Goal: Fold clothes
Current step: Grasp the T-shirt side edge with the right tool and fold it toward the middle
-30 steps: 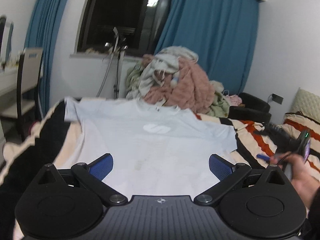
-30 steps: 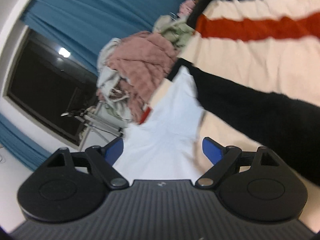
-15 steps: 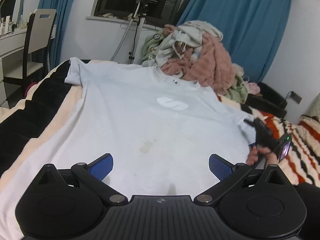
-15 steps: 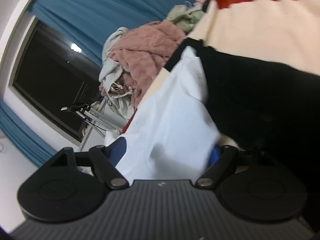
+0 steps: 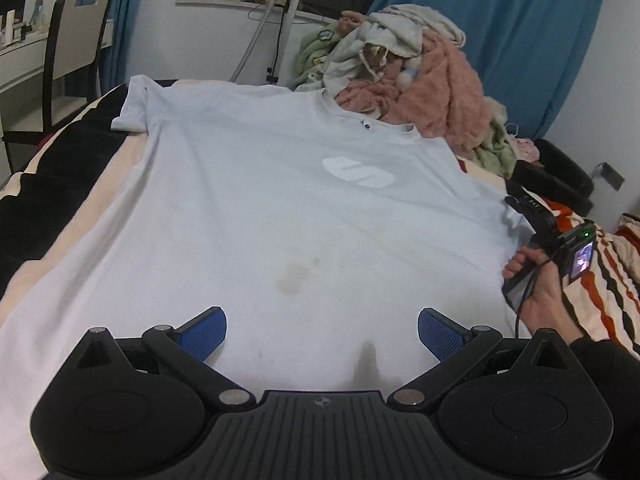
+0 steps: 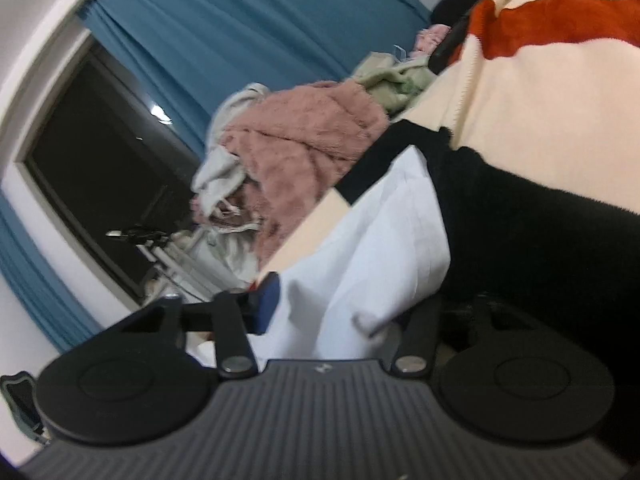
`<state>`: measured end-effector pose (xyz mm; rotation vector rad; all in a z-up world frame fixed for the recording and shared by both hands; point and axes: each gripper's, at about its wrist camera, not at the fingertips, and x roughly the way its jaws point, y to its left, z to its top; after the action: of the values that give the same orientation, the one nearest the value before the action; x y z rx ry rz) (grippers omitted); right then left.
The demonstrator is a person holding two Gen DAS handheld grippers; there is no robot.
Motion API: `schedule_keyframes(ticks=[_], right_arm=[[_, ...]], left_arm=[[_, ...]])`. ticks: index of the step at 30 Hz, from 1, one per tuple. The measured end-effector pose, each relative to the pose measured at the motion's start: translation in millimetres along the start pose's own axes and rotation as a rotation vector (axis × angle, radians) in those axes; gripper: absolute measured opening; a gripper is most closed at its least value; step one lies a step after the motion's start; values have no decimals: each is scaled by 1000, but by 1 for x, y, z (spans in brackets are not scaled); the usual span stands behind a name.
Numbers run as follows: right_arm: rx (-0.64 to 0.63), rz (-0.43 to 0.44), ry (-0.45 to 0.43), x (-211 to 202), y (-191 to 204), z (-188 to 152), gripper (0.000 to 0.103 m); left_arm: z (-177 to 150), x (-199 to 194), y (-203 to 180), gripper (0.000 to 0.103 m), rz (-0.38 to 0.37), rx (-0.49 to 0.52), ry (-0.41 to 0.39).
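White T-shirt [image 5: 280, 208]: spread flat, front up, on the striped blanket [image 5: 60, 168], collar at the far end against a heap of clothes [image 5: 416, 80]. Left gripper [image 5: 322, 334]: jaws spread wide over the near hem, nothing between them. Right gripper [image 6: 332, 308]: at the shirt's right sleeve, jaws just closing, sleeve cloth bunched between them.

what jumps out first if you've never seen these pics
A pale t-shirt lies spread flat across the striped blanket, with a yellowish stain near its hem. Behind its collar rises a heap of unfolded clothes, mostly fluffy pink. At the shirt's right sleeve, the right gripper has just been closing, with fabric between its jaws.
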<state>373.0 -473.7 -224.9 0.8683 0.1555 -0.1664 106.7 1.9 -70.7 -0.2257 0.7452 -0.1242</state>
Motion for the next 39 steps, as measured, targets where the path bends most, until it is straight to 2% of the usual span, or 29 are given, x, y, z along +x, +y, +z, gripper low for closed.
schedule_keyframes(ticks=[1,2,6,10,14,18,23,28,31,33,34,35,36,37,38,39], right_arm=[[-7,-34,11,1,3,2,14],[-19,-68,19,2,6,6,10],[-187,-143,-26,-14,53,27,7],[-336,-155,-79,-42,130,41,7],[-599,-170,-136,-57,226,27,7],[-831,-173,-150,-48,306,-27,5],[-980,-162,-54,-6,361,-120,5],[-1135,-143,73,47,372,-222,5],[-1119,-144,179,67,362,-258,7],[-1094,-132,246,76,362,-266,12],[-1085,-124,262,77,363,-265,24],[-1076,-115,279,78,364,-263,41],[-1061,-102,289,76,365,-259,52],[-1030,-73,300,69,367,-251,73],[-992,-32,314,60,367,-242,85],[-953,9,329,51,368,-234,87]], left_arm=[[1,1,0,103,-2,-5,2],[3,-1,0,103,-3,-3,-9],[8,-20,2,103,9,8,-80],[10,-44,15,103,2,-21,-119],[5,-69,32,103,19,-19,-153],[4,-81,55,103,49,-56,-166],[7,-71,87,103,47,-162,-137],[9,-50,107,103,113,-171,-148],[12,-32,113,103,140,-184,-132],[15,-22,113,103,157,-175,-121],[16,-19,112,103,159,-168,-119],[16,-18,109,103,160,-160,-119],[16,-16,107,103,160,-149,-118],[17,-16,104,103,158,-137,-118],[17,-15,103,103,155,-128,-122],[17,-15,101,103,154,-118,-128]])
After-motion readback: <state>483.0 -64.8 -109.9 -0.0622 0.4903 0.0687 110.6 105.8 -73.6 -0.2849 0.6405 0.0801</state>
